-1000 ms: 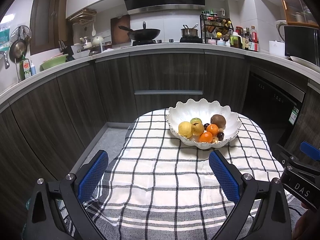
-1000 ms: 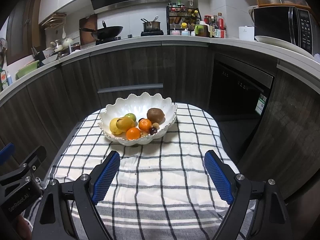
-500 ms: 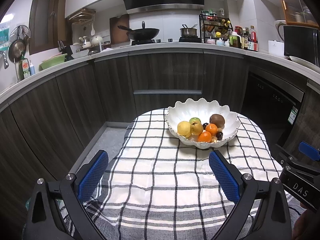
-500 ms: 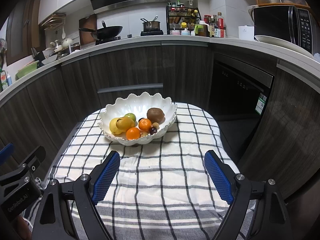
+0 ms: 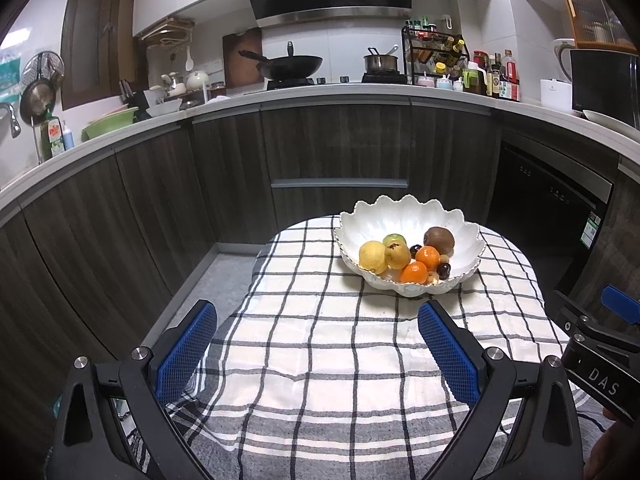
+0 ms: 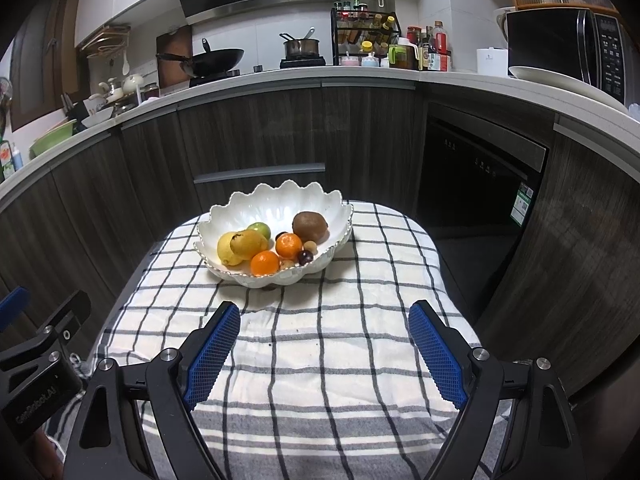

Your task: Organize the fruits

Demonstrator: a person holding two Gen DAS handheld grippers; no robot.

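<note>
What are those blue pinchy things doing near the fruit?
A person holds two grabbers over a checked cloth. The left gripper and right gripper are both open and empty. All the fruit, like the kiwi and two oranges, sits in the white bowl. Nothing is picked up yet.

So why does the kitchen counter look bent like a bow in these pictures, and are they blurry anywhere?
Left wrist view: the fisheye lens curves the counter and blackens the corners; the bowl and fruit look sharp, with soft glare on the range hood. Right wrist view: same bowing of the counter, and the checked cloth is evenly lit with only faint shadows.
</note>
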